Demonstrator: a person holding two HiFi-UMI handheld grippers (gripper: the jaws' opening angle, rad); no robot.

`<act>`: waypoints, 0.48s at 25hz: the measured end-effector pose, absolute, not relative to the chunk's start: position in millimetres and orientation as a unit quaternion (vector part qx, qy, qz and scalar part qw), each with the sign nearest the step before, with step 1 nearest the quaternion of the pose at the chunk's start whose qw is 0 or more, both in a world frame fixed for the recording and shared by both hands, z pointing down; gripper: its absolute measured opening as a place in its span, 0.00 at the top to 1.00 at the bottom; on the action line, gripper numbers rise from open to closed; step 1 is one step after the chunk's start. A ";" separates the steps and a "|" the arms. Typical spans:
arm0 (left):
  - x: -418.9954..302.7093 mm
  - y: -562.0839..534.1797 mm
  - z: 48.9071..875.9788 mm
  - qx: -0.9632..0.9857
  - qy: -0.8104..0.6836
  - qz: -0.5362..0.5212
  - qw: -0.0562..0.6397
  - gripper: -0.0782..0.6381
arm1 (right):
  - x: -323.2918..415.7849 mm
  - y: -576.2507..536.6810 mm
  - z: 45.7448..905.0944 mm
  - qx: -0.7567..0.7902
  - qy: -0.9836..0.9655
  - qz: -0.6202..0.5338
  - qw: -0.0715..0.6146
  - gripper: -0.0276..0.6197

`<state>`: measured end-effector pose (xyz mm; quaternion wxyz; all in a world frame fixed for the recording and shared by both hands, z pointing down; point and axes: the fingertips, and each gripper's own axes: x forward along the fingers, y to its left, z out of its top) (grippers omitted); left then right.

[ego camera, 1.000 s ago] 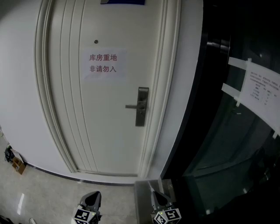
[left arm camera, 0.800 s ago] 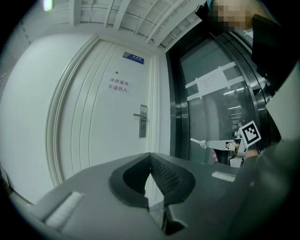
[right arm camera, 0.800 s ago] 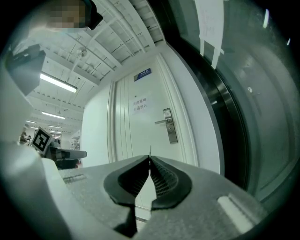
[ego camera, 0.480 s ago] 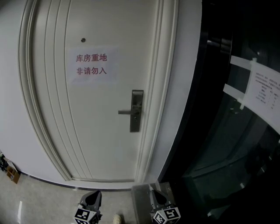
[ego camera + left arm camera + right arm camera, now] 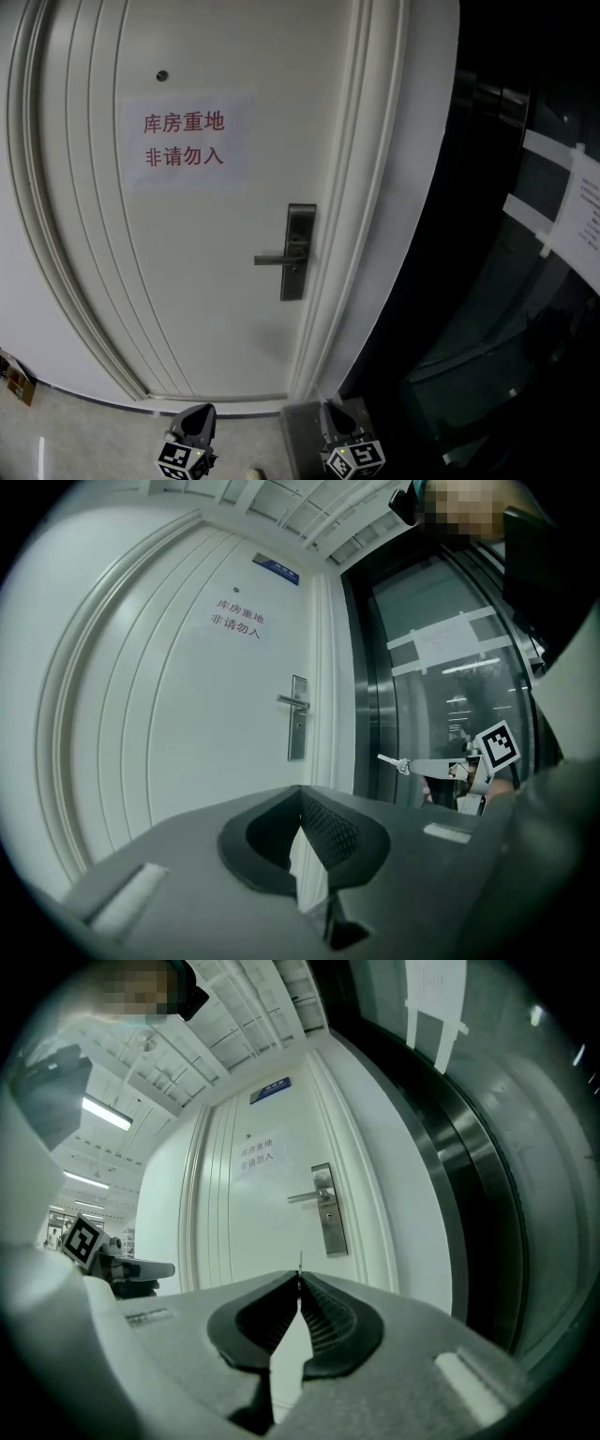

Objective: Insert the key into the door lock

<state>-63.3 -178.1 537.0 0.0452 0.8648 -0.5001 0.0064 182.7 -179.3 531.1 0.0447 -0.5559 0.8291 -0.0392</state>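
Note:
The white door (image 5: 197, 309) carries a steel lock plate (image 5: 298, 251) with a lever handle (image 5: 275, 260) near its right edge. Both grippers are low in the head view, well short of the door and pointing level at it. My right gripper (image 5: 328, 411) is shut on a small silver key (image 5: 390, 759), which sticks out of its tips toward the door. In the right gripper view the key (image 5: 300, 1259) shows only as a thin edge, below the lock plate (image 5: 325, 1209). My left gripper (image 5: 197, 412) holds nothing, and its jaws (image 5: 300, 789) meet at the tips.
A paper sign with red print (image 5: 187, 141) is stuck on the door above the handle. A dark glass wall (image 5: 506, 281) with taped sheets (image 5: 581, 202) stands right of the door frame (image 5: 375, 187). A small box (image 5: 14, 386) lies on the floor at the left.
The door and lock plate have grown larger in the head view as both grippers moved level toward the door. The right gripper stays shut on the key.

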 end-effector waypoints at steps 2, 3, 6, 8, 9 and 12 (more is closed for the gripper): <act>-66.7 -195.5 536.1 0.867 -0.495 0.005 0.047 0.89 | 181.1 -196.1 534.3 -0.562 0.825 -0.037 0.043 0.94; -68.3 -203.6 536.0 0.869 -0.493 0.004 0.048 0.89 | 179.6 -204.0 534.7 -0.564 0.824 -0.036 0.041 0.94; -74.8 -227.8 537.3 0.873 -0.486 0.006 0.050 0.89 | 173.4 -226.3 531.2 -0.570 0.820 -0.031 0.037 0.94; -80.5 -242.3 537.9 0.875 -0.481 0.006 0.051 0.89 | 169.2 -239.7 528.9 -0.577 0.816 -0.023 0.032 0.94; -83.2 -249.0 537.9 0.877 -0.479 0.006 0.052 0.89 | 167.4 -246.1 527.8 -0.580 0.814 -0.018 0.028 0.94; -89.3 -268.0 537.4 0.880 -0.472 0.004 0.051 0.89 | 165.8 -267.2 528.5 -0.587 0.810 -0.004 0.021 0.94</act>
